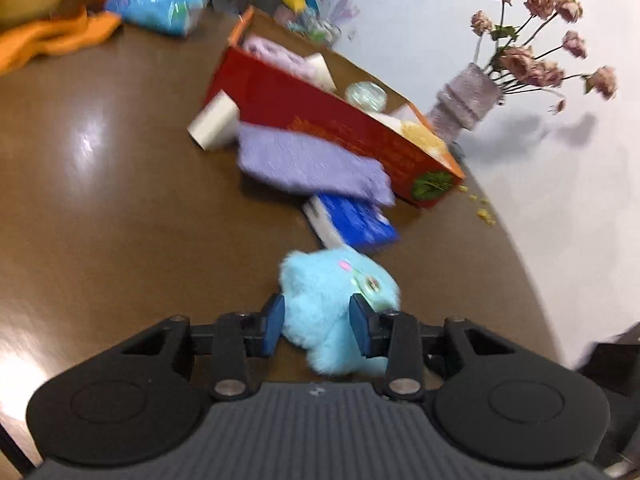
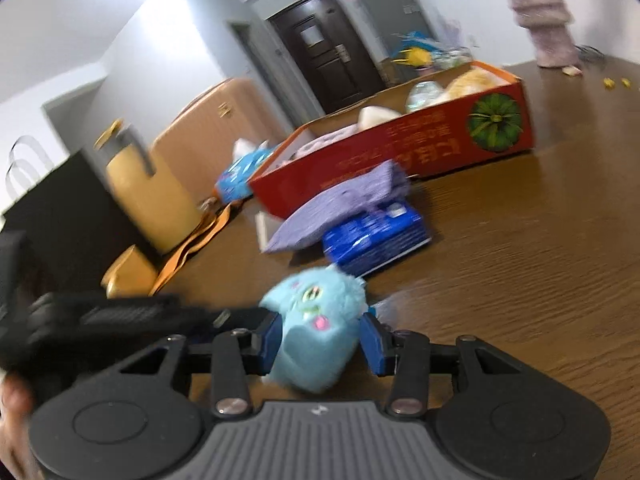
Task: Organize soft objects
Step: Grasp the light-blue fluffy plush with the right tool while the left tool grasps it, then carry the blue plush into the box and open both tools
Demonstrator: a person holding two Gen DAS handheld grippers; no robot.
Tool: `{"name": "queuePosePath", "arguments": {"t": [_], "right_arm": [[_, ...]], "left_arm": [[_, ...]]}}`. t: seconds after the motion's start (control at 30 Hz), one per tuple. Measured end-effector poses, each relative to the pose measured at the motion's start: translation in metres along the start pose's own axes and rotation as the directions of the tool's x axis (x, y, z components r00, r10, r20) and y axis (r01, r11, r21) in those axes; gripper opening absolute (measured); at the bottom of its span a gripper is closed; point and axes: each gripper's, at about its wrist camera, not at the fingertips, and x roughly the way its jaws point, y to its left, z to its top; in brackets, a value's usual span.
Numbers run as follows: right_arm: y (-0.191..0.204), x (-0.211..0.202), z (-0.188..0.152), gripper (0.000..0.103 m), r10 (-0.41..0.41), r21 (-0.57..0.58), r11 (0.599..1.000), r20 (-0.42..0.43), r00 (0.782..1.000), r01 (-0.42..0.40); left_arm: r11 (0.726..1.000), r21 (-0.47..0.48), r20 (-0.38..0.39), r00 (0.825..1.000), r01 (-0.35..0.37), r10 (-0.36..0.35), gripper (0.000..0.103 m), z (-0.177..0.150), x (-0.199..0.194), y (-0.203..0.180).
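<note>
Plush toy (image 1: 340, 304), pale blue, sits on the brown table (image 1: 120, 200) between both pairs of jaws. Left gripper (image 1: 316, 326) is partly open, both pads pressing into its fur. Right gripper (image 2: 322, 346) is partly open; whether it grips is unclear. Purple cloth (image 1: 312, 164) and blue packet (image 1: 352, 220) lie at 12 o'clock, against the red box (image 1: 320, 116).

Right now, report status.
Left gripper shut on blue plush. Right gripper open around it. Purple cloth, blue pack lie before red box.
</note>
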Motion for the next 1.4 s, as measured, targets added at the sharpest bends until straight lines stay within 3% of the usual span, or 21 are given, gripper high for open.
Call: {"name": "queuePosePath", "arguments": {"t": [0.17, 0.27, 0.3, 0.4, 0.63, 0.77, 0.9, 1.07, 1.13, 1.23, 1.37, 1.4], "right_arm": [[-0.007, 0.009, 0.003, 0.042, -0.019, 0.007, 1.000, -0.006, 1.000, 0.019], [-0.008, 0.015, 0.002, 0.041, -0.004, 0.005, 1.000, -0.013, 1.000, 0.004], [-0.009, 0.017, 0.002, 0.040, 0.004, 0.012, 1.000, -0.013, 1.000, -0.004], [-0.011, 0.018, 0.002, 0.035, 0.019, 0.016, 1.000, -0.012, 1.000, -0.018], [-0.003, 0.008, -0.002, 0.034, 0.021, -0.025, 0.999, 0.000, 1.000, -0.021], [0.005, -0.014, 0.002, 0.034, 0.052, -0.065, 0.997, 0.076, 0.996, -0.047], [0.013, -0.028, 0.037, 0.034, 0.069, -0.118, 0.992, 0.172, 0.983, -0.049], [0.009, -0.002, 0.122, 0.034, 0.054, -0.152, 0.988, 0.196, 0.979, -0.024], [0.000, 0.020, 0.155, 0.034, 0.045, -0.118, 0.993, 0.176, 0.983, -0.025], [-0.019, 0.062, 0.196, 0.034, 0.023, -0.056, 0.998, 0.105, 0.994, -0.017], [-0.039, 0.116, 0.214, 0.033, -0.020, -0.057, 0.998, -0.004, 1.000, 0.019], [-0.042, 0.126, 0.215, 0.031, -0.030, -0.054, 0.998, -0.027, 0.999, 0.028]], "left_arm": [[0.998, 0.004, 0.052, 0.997, -0.062, 0.062, 0.038, 0.003, 0.004, 0.000], [0.998, 0.019, 0.079, 0.995, -0.062, 0.060, 0.046, 0.005, 0.012, 0.000], [0.997, 0.037, 0.080, 0.995, -0.065, 0.062, 0.045, 0.003, 0.014, -0.002], [0.996, 0.074, 0.096, 0.995, -0.039, 0.032, 0.030, 0.000, 0.012, -0.006], [0.993, 0.104, 0.122, 0.991, -0.060, 0.047, 0.028, -0.011, 0.000, -0.015], [0.990, 0.140, 0.186, 0.983, -0.018, -0.009, 0.028, -0.007, -0.020, -0.028], [0.973, 0.229, 0.250, 0.966, 0.004, -0.063, 0.028, 0.029, -0.025, -0.055], [0.961, 0.276, 0.280, 0.958, -0.019, -0.061, 0.028, 0.108, 0.006, -0.085], [0.955, 0.293, 0.276, 0.960, -0.040, -0.045, 0.028, 0.138, 0.029, -0.089], [0.970, 0.240, 0.217, 0.976, -0.032, -0.022, 0.028, 0.179, 0.068, -0.080], [0.972, 0.215, 0.144, 0.988, -0.095, 0.064, 0.026, 0.200, 0.115, -0.063], [0.968, 0.227, 0.137, 0.988, -0.107, 0.077, 0.018, 0.200, 0.123, -0.061]]}}
